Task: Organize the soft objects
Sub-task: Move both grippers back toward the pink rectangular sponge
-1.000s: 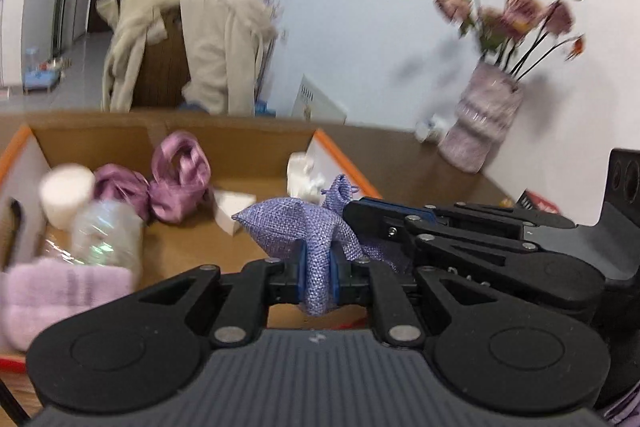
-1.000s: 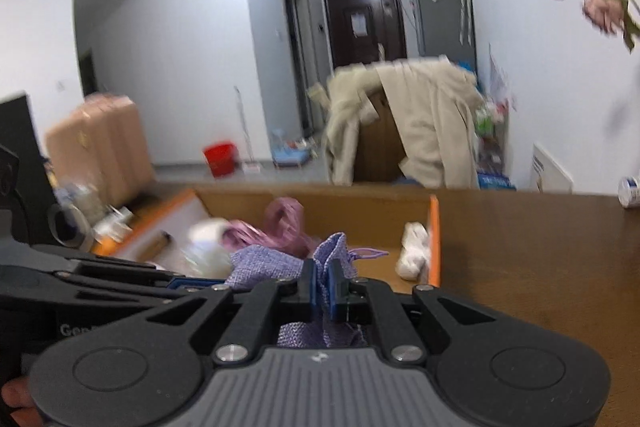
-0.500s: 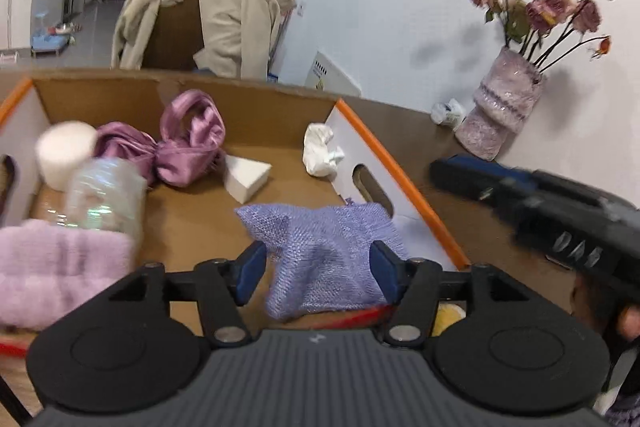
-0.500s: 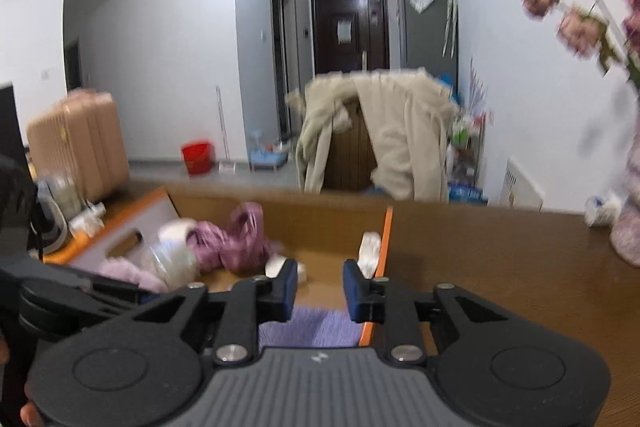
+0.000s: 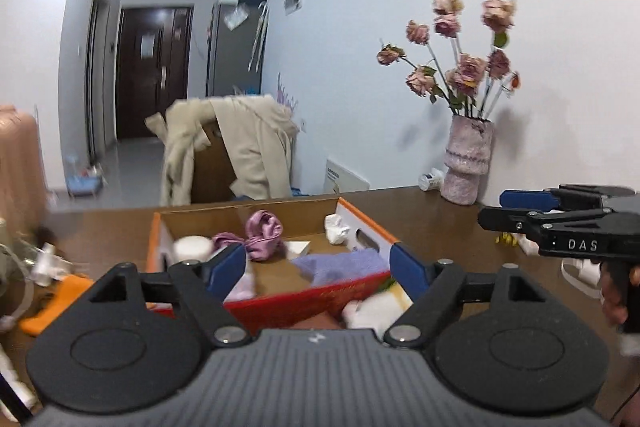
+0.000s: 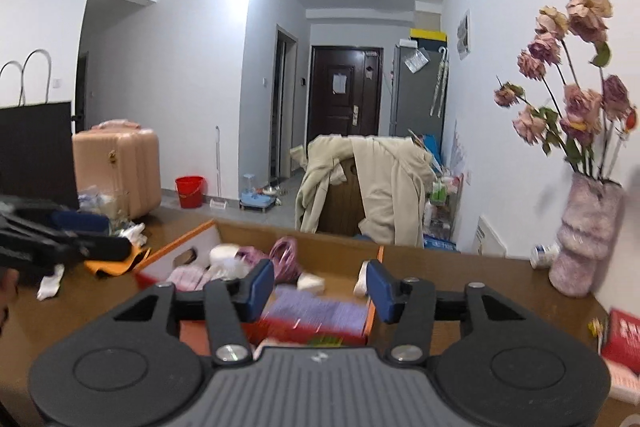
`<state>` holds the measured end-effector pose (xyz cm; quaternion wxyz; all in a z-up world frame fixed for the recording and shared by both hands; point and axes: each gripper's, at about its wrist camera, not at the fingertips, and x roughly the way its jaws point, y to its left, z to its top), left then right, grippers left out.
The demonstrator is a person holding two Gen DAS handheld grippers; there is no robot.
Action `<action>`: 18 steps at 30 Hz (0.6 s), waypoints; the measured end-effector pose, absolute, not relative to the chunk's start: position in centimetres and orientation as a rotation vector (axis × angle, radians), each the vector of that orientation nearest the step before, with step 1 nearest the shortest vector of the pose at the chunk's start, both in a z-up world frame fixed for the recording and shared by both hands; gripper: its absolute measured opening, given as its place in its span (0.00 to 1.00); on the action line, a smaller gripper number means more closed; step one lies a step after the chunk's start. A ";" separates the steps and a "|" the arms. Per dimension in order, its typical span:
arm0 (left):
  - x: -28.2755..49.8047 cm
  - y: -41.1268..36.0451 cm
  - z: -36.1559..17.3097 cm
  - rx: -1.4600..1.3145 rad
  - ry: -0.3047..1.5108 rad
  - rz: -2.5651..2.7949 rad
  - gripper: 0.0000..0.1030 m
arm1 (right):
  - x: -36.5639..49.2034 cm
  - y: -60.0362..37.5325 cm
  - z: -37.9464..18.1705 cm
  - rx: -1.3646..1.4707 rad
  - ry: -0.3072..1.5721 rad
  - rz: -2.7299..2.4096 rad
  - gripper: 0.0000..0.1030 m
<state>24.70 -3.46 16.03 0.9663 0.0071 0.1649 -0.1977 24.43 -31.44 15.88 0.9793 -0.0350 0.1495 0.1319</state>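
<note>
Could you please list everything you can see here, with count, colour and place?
Open cardboard box: one, orange-edged, on brown table.
Lavender woven pouch: one, inside box, near front.
Shiny purple satin scrunchie: one, box rear.
Pale pink fluffy vase: one, holding dried pink roses, by wall.
Beige coat: one, draped behind table.
Pink hard suitcase: one, floor.
Red bucket: one, floor.
Left gripper: open, empty.
Right gripper: open, empty.

Each claw is matte black: a ribbed grey-black body, two round discs, angular linkages with silver screws, and blue pads on the fingertips. The right claw carries white "DAS" lettering.
</note>
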 end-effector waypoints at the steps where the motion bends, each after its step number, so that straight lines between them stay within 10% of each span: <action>1: 23.6 -2.9 15.8 0.023 0.326 -0.404 0.81 | 23.4 -31.0 15.6 -0.063 0.311 0.259 0.50; 18: 13.3 4.5 9.0 -0.053 0.441 -0.355 0.87 | 14.0 -24.6 8.5 0.028 0.441 0.259 0.59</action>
